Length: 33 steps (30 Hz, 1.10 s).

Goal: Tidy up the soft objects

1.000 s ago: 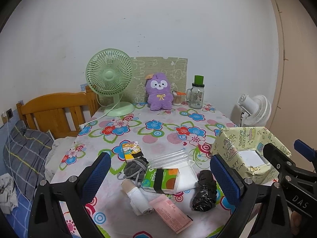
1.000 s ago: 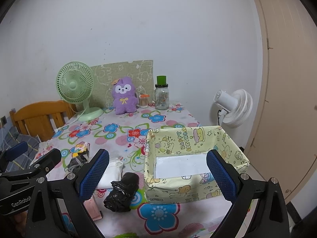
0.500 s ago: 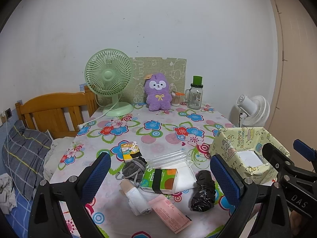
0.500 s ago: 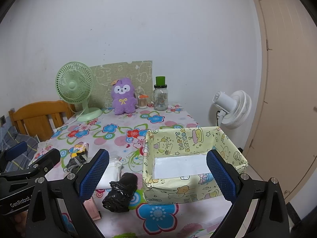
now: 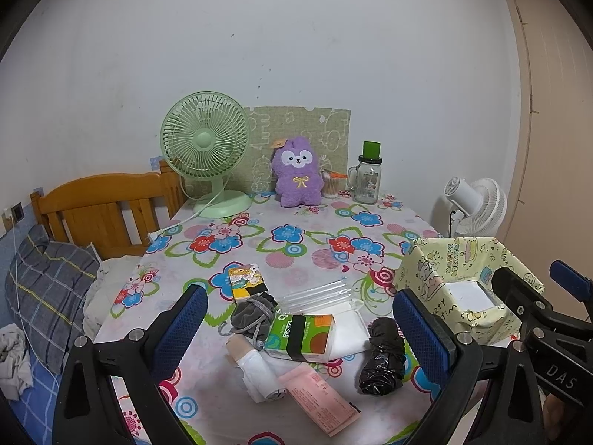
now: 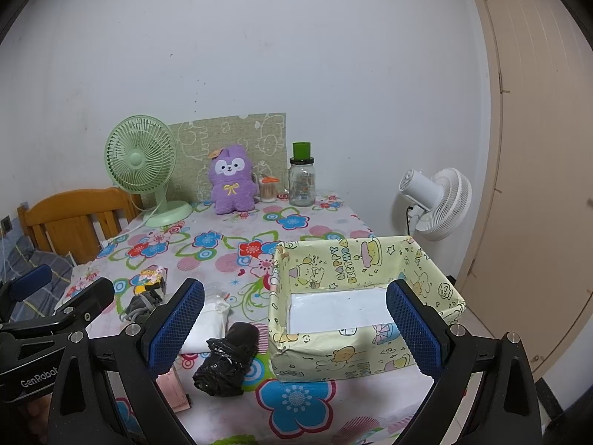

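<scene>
Through the left wrist camera we are holding the left gripper [image 5: 296, 328] above the near edge of the table [image 5: 318, 237], its jaws wide apart and gripping nothing, which suits a moment of choosing before any grasp. Between the fingers we are seeing the soft things heaped together left of the box [image 5: 467, 296]: a grey pouch [image 5: 250, 315], a green tissue pack [image 5: 300, 337] lying partly on a white cloth [image 5: 350, 332], a white roll [image 5: 259, 371], a pink packet [image 5: 318, 396], a sock card [image 5: 246, 282], and a black bag [image 5: 381, 356] nearest the box. The right tool is showing at the right edge. Through the right wrist camera we are aiming the right gripper [image 6: 294, 328] at the box [image 6: 365, 356], whose open top is facing up, seemingly ready to receive things; only a white liner is showing inside, so we are judging the sorting not yet started. Its jaws are also spread and empty. The black bag [image 6: 228, 359] is lying just left of the box, likely the easiest first pick. The plush [image 6: 231, 180] is standing behind the box, by the wall.
</scene>
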### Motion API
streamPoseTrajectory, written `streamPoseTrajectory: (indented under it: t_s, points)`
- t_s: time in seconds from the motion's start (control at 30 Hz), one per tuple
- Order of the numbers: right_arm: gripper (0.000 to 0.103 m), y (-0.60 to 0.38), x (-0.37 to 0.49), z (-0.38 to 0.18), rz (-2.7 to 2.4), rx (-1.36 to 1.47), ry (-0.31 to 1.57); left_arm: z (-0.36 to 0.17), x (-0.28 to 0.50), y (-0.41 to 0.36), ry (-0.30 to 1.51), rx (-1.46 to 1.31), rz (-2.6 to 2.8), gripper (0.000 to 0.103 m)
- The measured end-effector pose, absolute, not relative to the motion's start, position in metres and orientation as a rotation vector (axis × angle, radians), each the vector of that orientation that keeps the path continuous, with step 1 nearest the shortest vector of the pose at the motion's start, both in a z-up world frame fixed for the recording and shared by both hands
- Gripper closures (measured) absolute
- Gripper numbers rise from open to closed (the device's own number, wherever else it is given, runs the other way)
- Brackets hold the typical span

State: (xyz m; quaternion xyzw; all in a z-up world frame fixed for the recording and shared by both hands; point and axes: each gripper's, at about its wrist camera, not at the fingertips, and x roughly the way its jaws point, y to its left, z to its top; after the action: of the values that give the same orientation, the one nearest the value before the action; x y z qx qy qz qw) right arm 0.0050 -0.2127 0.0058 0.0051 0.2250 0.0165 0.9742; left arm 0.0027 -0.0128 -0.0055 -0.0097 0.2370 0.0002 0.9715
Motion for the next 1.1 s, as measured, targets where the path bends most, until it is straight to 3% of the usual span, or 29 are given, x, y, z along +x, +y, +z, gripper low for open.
streamPoseTrajectory:
  t_s: [1.1]
  points:
    - [0.007, -0.199, 0.012, 0.001, 0.045, 0.010, 0.470, -0.015, 0.008, -0.004, 0.497, -0.019, 0.020, 0.003]
